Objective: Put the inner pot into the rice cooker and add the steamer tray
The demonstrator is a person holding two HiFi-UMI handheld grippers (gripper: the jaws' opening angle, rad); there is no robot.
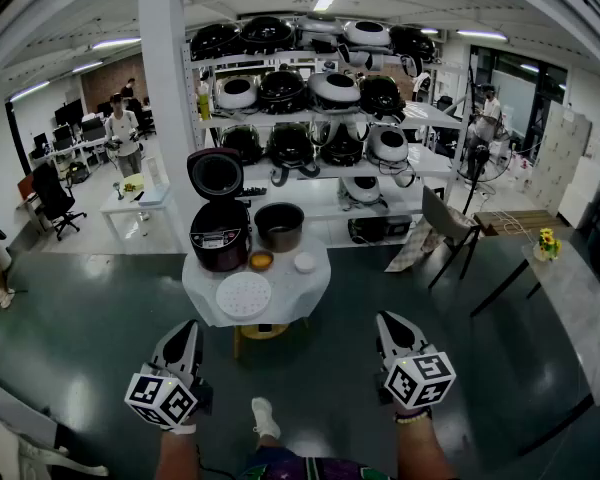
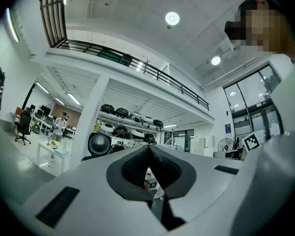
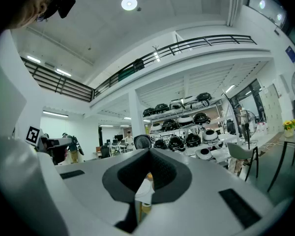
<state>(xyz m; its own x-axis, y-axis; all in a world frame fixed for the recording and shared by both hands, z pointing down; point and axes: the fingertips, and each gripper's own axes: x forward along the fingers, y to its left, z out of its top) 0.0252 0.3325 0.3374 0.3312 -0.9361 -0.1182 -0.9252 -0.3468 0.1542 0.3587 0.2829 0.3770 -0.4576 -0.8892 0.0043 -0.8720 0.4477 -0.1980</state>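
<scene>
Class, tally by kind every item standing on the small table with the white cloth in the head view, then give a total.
Rice cooker: 1
Inner pot: 1
Steamer tray: 1
Small orange bowl: 1
Small white dish: 1
Total: 5

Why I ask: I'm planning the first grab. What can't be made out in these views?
Head view: inside of the rice cooker: too small, too far.
Left gripper view: the table, hidden behind the shut left claw, bar a sliver.
Right gripper view: the same, behind the shut right claw.
</scene>
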